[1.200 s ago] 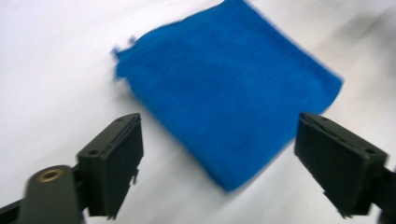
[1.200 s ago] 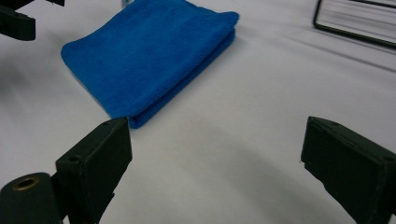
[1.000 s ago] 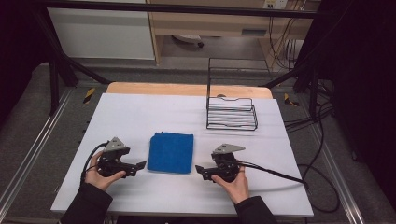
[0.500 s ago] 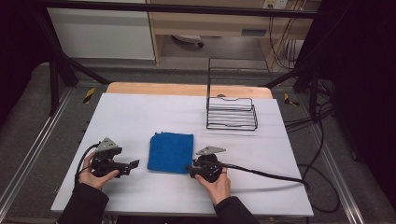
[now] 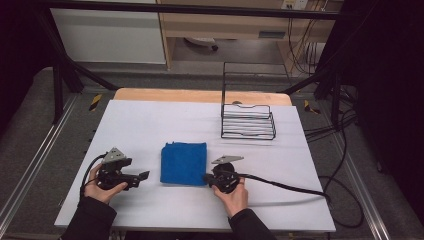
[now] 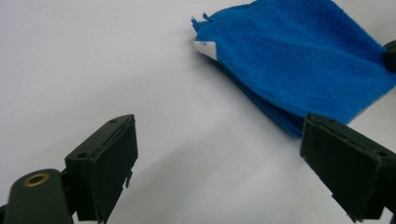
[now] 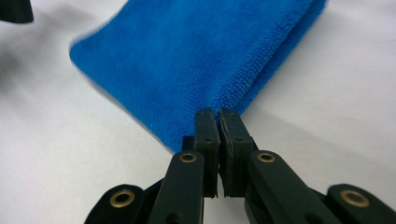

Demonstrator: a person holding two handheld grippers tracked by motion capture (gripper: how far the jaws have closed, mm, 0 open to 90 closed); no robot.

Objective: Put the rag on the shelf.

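With the right claw [image 7: 218, 119] clamped on the blue cloth's [image 5: 184, 163] corner near the worktop's [image 5: 150, 120] front edge, the left claw [image 6: 233, 154], jaws apart, has yet to grip.

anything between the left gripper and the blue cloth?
Nothing visible. Bare white table lies between the open left gripper and the blue cloth. The right gripper has just closed on the cloth's near corner, at the far side from the left gripper.

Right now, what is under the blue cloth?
The blue cloth lies folded in layers on the white table. A white tag peeks from one corner; anything else beneath is covered.
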